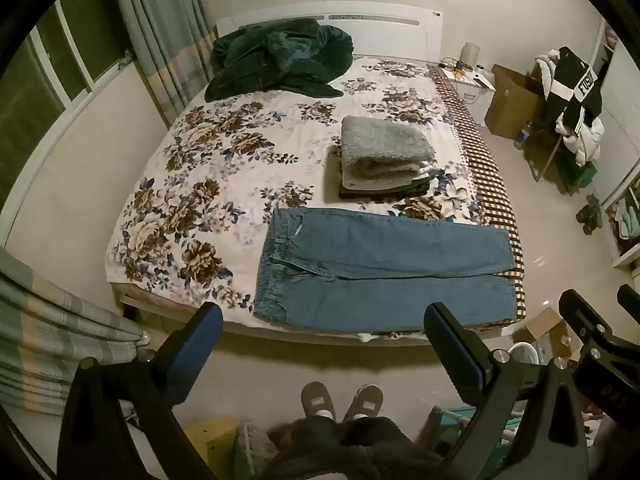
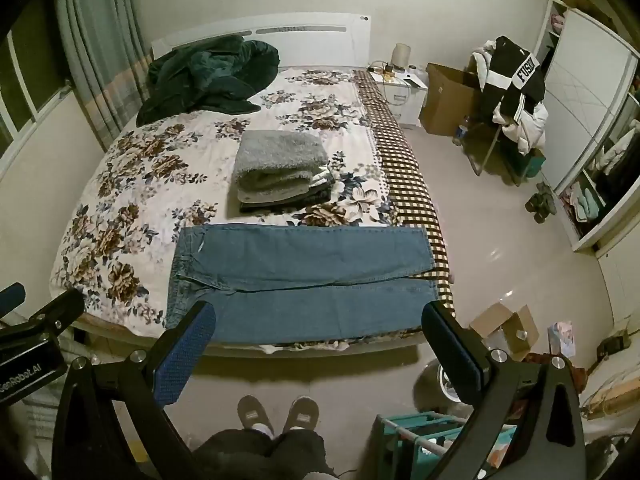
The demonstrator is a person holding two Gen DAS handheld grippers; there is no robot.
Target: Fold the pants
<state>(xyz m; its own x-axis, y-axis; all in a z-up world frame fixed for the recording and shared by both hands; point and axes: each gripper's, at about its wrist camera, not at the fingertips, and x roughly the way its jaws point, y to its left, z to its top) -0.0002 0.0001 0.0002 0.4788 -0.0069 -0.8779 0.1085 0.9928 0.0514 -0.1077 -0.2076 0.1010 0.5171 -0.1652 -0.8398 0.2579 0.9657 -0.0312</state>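
Both sets of jaws stand spread wide with nothing between them: the left gripper [image 1: 324,344] and the right gripper [image 2: 320,344] hang side by side above the floor at the foot of a bed [image 1: 248,330], each angled steeply downward and forward toward the mattress. Neither touches any cloth. The blue-padded fingers [image 1: 196,344] of the left gripper frame the waist end of a pair of blue jeans [image 1: 384,268]; the right gripper's fingers [image 2: 188,352] frame the near leg of the same jeans [image 2: 304,276].

The jeans lie flat along the near edge of the bed, waistband to the left, both legs stretched out side by side to the right, their hems reaching the checked border of the floral bedspread [image 1: 200,184].

Just beyond the jeans sits a stack of folded clothes [image 1: 384,160] topped by a grey fleecy piece. A crumpled dark green blanket [image 1: 280,56] lies at the head of the bed against the white headboard [image 1: 384,28].

Below the grippers, the person's two grey slippers [image 1: 340,400] point toward the bed. To the right, a chair [image 2: 512,92] heaped with black-and-white garments stands by a cardboard box [image 2: 444,96] and a white nightstand [image 2: 400,96].
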